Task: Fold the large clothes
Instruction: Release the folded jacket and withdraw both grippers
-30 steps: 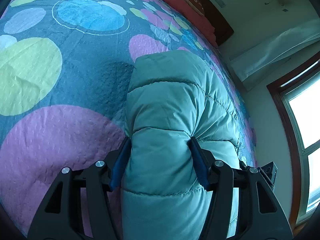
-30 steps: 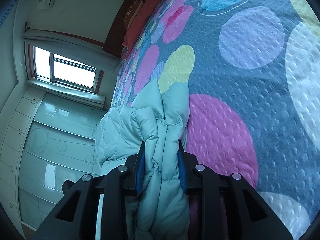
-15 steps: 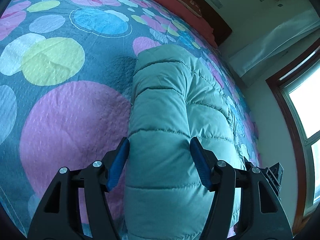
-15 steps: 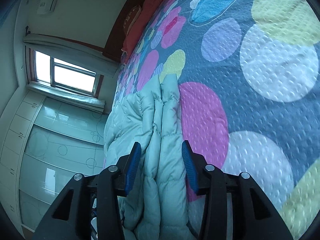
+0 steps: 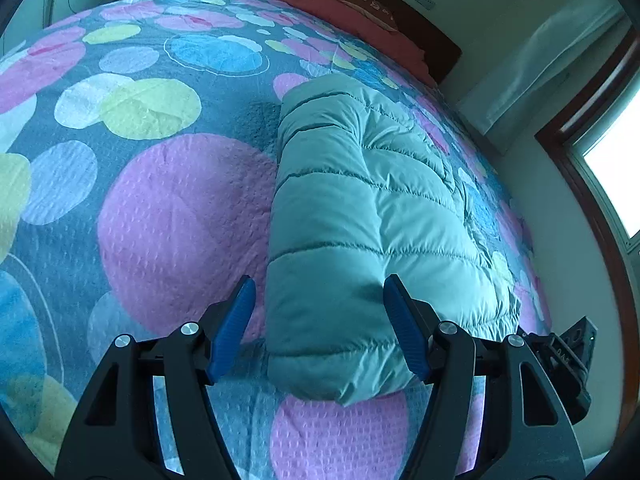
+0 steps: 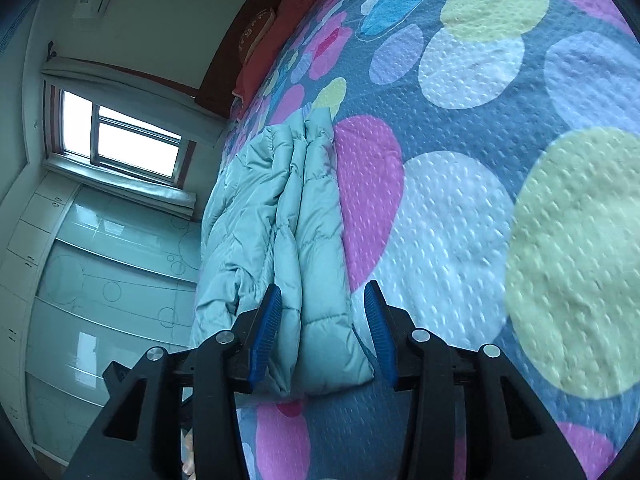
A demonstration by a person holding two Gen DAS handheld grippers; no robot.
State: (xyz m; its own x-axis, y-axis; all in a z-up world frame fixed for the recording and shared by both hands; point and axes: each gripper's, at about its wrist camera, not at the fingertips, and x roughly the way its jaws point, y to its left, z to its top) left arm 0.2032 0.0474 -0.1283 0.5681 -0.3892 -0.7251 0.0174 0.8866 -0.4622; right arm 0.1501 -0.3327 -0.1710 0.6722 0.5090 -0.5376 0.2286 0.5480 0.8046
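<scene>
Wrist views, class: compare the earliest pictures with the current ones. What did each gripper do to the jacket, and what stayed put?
Both let go: the left gripper, still opening, and the right gripper stand clear of the teal puffer jacket and have backed away. The jacket stays folded on the spotted bedspread.

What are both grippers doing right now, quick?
Left gripper: jaws opening, clear of the folded jacket between them.
Right gripper: open, holding nothing; jacket between the jaws.
</scene>
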